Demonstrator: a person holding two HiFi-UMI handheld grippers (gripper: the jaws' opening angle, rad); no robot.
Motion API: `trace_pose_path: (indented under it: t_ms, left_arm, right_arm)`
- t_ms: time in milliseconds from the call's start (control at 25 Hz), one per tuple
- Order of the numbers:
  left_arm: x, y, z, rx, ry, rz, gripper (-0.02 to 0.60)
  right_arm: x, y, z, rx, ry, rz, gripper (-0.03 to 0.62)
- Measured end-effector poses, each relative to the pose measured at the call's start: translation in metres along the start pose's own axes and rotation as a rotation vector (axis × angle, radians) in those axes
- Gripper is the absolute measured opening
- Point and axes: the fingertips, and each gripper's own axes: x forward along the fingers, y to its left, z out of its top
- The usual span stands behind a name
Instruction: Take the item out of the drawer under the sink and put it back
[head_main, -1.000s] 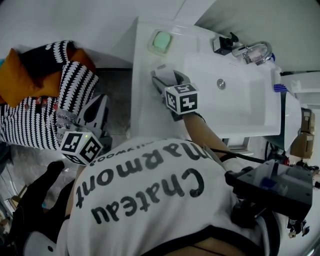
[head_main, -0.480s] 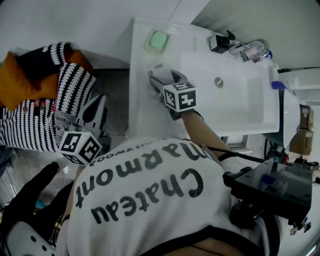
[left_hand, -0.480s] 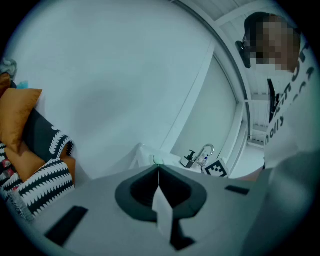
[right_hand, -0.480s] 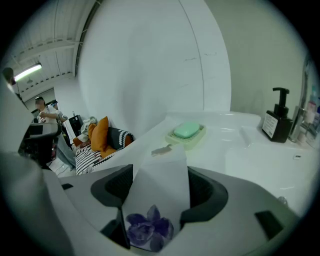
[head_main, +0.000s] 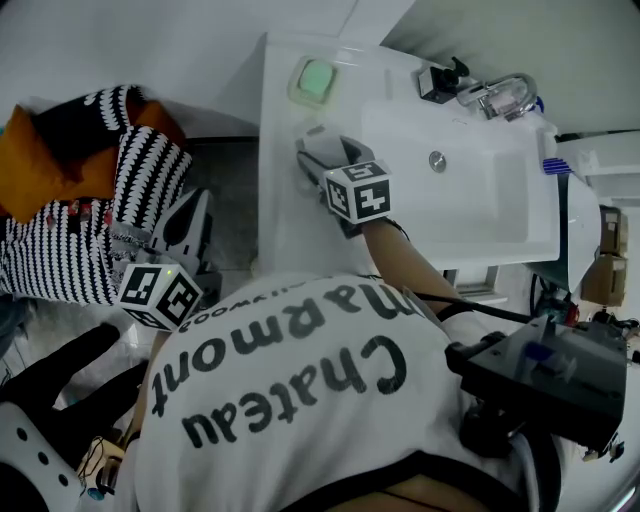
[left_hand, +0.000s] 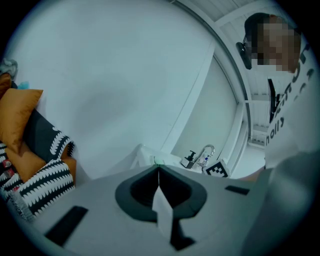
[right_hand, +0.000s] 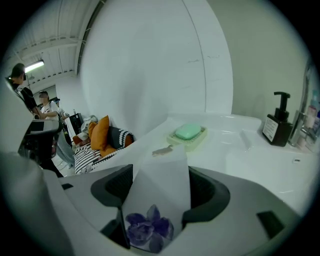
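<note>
Right gripper (head_main: 320, 155) clamps white packet (right_hand: 159, 182), long axis along jaws; left gripper (left_hand: 159, 174) closed, empty

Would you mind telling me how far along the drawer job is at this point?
Done, apparently: the item is out; the right gripper is shut on a flower-printed packet above the counter. In hand: that packet only; the left gripper is shut, empty, near the cushions. Left: putting it back. The drawer is not in view.
</note>
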Motion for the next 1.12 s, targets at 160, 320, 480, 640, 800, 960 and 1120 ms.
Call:
trace_pose_path:
  t_ms: [160, 320, 480, 640, 800, 960, 1120]
  left_arm:
    - [0.0003, -0.0003, 0.0001, 0.0, -0.001, -0.001, 0.009]
    - [0.0004, 0.0002, 0.0004, 0.0, -0.003, 0.002, 0.009]
    - [0.0007, -0.0005, 0.0006, -0.002, -0.002, 0.001, 0.009]
    - [-0.0002, -0.0004, 0.0002, -0.006, 0.0, 0.004, 0.009]
    - [-0.0004, 0.0001, -0.0001, -0.008, 0.001, 0.006, 0.009]
    - [-0.0012, 0.001, -0.001, -0.011, 0.003, 0.009, 0.009]
    - [-0.0014, 0.0011, -0.001, -0.011, 0.004, 0.01, 0.009]
  right_arm:
    - [-0.0002, 0.0006, 0.001, -0.027, -0.004, -0.015, 0.321]
    - [-0.0002, 0.0008, 0.0017, -0.049, -0.004, -0.026, 0.322]
    - [-0.0012, 0.0008, 0.0027, -0.073, -0.009, -0.038, 0.325]
    - [-0.002, 0.0011, 0.0035, -0.097, -0.012, -0.046, 0.33]
    - [-0.0025, 0.0, 0.004, -0.11, -0.019, -0.055, 0.334]
    - [-0.0024, -0.0004, 0.0035, -0.118, -0.015, -0.059, 0.336]
    - [-0.0019, -0.0013, 0.0016, -0.127, -0.009, -0.066, 0.341]
